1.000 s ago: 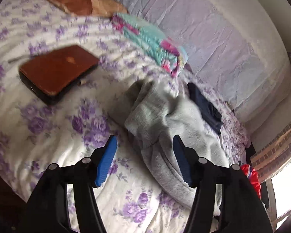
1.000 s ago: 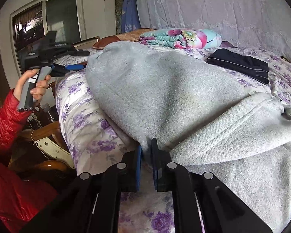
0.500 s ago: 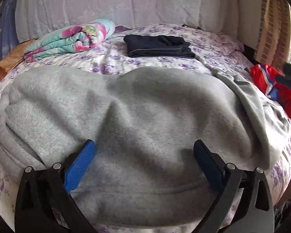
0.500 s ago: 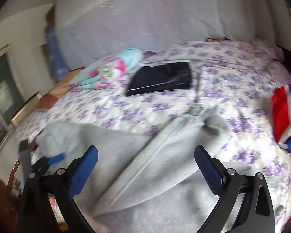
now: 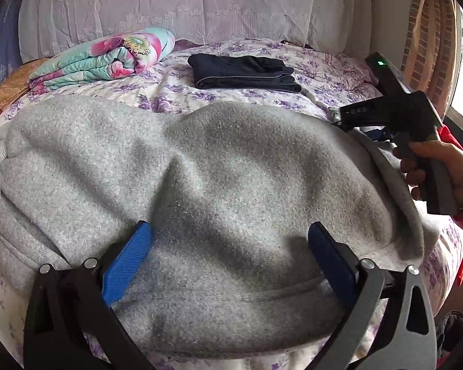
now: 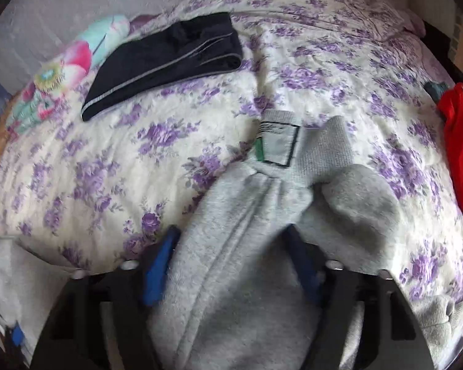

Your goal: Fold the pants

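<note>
Grey fleece pants (image 5: 219, 185) lie bunched across the near part of the flowered bed. My left gripper (image 5: 228, 237) is open, its blue pads spread wide just over the near edge of the fabric. In the right wrist view, the pants' waistband with its label (image 6: 277, 141) points away from me. My right gripper (image 6: 231, 243) is open, with the waistband end of the pants (image 6: 240, 231) lying between its pads. The right tool and the hand holding it also show in the left wrist view (image 5: 416, 141), at the pants' right end.
Folded dark pants (image 5: 244, 71) lie further back on the bed (image 5: 169, 92); they also show in the right wrist view (image 6: 160, 61). A rolled floral quilt (image 5: 108, 58) sits at the back left. A red garment (image 6: 460, 141) lies at the bed's right edge. A lace curtain hangs behind.
My right gripper has opened, swung over the bed and dropped low over the waistband end. My left gripper has turned from the side of the bed to face the pants front-on, open throughout.
</note>
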`<state>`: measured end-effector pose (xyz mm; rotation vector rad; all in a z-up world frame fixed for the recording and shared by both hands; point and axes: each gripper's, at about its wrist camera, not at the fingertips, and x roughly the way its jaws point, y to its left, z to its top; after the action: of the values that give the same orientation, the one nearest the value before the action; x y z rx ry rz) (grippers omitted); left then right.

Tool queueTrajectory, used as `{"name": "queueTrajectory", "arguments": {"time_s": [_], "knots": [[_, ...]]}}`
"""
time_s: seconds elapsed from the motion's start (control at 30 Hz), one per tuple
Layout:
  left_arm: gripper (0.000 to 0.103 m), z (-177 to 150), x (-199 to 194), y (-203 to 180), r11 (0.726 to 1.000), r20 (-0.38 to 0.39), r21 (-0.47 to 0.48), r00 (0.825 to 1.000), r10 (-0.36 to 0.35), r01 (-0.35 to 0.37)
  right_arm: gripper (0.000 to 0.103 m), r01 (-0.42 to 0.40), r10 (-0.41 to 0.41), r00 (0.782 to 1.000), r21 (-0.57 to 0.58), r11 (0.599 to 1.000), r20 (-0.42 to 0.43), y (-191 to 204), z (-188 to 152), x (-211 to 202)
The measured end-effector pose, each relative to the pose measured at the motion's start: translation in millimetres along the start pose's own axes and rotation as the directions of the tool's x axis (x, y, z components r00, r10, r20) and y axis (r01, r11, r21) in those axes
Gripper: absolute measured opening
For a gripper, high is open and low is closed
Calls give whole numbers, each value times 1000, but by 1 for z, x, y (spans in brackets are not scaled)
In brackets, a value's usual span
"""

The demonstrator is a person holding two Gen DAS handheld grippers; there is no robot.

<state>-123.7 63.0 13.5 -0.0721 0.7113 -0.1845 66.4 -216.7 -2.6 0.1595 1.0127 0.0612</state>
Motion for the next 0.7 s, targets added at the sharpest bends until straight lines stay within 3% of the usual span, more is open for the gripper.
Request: {"name": "queueTrajectory", "arguments": {"time_s": [0.03,0.17,0.33,0.4,0.5,0.57,0.6,0.67,0.7], "knots": [[98,0,0,0,1000,2,-2,1000,-3,3,14,-104,104,995,51,993,9,-14,-2,-10],[98,-1,-1,1,1000,7,-3,1000,-8,8,14,-218,199,966,101,971,167,-60,-25,-76],[98,-1,-1,1,1000,8,-4,1000,-7,7,14,-379,286,879,196,904,382,-142,-102,-174],[98,-1,-1,2,1000,9,-3,1000,-4,4,14,-397,283,881,271,877,378,-173,-143,-177],[98,-1,-1,2,1000,4,1,1000,2,-2,16,-350,285,932,361,864,223,-203,-180,-134],[98,-1,0,1,1000,-4,13,1000,12,-12,15,-415,342,908,398,818,243,-217,-190,-124],[98,-1,1,0,1000,-7,18,1000,19,-19,19,-420,344,905,407,811,249,-220,-188,-130],[98,0,1,-1,999,-11,23,1000,28,-27,30,-377,240,904,391,840,355,-223,-183,-163],[98,0,2,-2,999,-12,24,999,30,-29,42,-336,177,894,353,873,412,-220,-180,-182]]}}
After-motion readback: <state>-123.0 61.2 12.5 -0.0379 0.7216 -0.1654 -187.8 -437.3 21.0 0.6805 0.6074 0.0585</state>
